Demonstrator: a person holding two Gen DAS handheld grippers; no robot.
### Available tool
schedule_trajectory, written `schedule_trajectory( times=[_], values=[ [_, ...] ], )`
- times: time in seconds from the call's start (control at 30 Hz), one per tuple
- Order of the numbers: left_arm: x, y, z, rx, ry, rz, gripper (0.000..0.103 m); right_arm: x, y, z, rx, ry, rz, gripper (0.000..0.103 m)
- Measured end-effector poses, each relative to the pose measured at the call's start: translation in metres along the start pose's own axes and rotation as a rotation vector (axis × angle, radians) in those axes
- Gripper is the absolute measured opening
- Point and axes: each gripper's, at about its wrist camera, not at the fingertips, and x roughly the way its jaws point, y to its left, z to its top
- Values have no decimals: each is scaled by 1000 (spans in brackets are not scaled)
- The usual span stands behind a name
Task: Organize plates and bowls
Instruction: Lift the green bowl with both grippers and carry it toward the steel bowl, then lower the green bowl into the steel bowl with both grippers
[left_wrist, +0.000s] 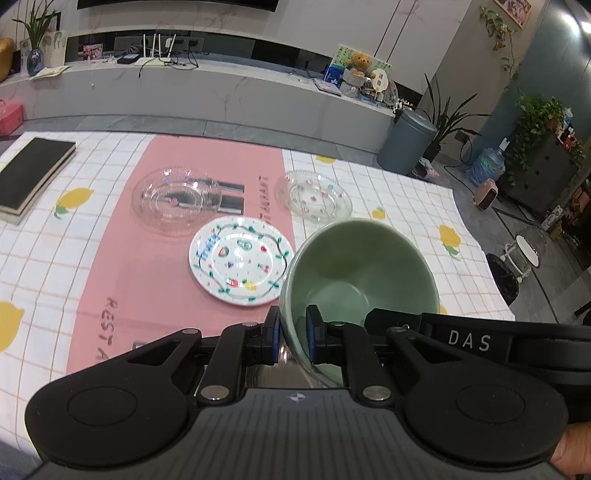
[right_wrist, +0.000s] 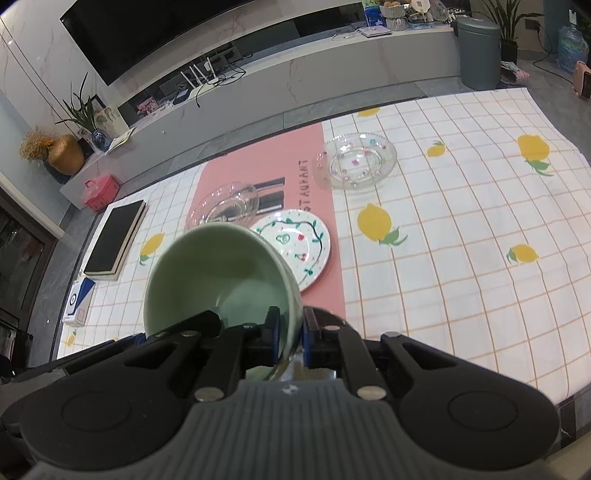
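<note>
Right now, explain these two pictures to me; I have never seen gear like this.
No robot here: a person holds two hand tools with pinching fingers, each with a camera looking along them. One picture comes from the left gripper, the other from the right gripper. Both are shut on the rim of one green bowl, from opposite sides. On the lemon-print tablecloth lie a painted white plate, two clear glass dishes and a black book.
</note>
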Motion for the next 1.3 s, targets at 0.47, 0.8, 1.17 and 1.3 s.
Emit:
schedule_trajectory(
  times=[0.47,0.8,1.17,1.3],
  values=[
    [13,0,-36,21,59,29,15,20,-14,-37,-8,54,-21,9],
    [30,2,-45,39,104,47,15,38,-25,-45,0,93,-22,9],
    [40,5,-48,42,126,53,16,47,-24,-46,-19,103,-35,9],
    [40,6,-46,38,130,51,16,48,-22,-45,-27,111,-38,10]
  ],
)
